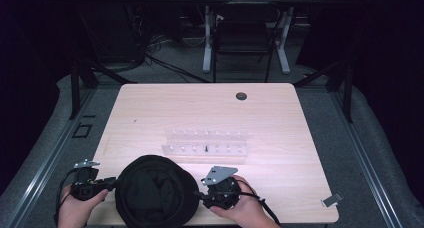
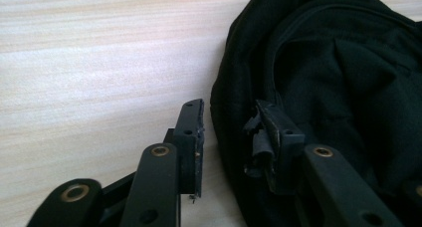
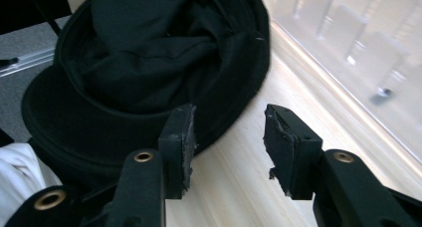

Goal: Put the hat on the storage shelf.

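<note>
A: Where's the round black fabric hat (image 1: 156,192)?

B: Crown down at the near edge of the pale wooden counter (image 1: 210,113), between both tongs.

A: And the left tongs (image 1: 111,180)?

B: Parted, straddling the hat's left brim, not clamped.

A: The right tongs (image 1: 199,194)?

B: Wide, empty, just beside the right brim. Behind sits a clear plastic rack (image 1: 205,144). Left looks nearer a grip.

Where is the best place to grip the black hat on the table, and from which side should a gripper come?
Probably the brim. The black hat lies opening-up at the near table edge, its flat brim on the wood and its crown crumpled and soft. The left gripper is open with the brim edge between its jaws, so closing from the left seems easiest. The right gripper, also open, could take the opposite side.
</note>
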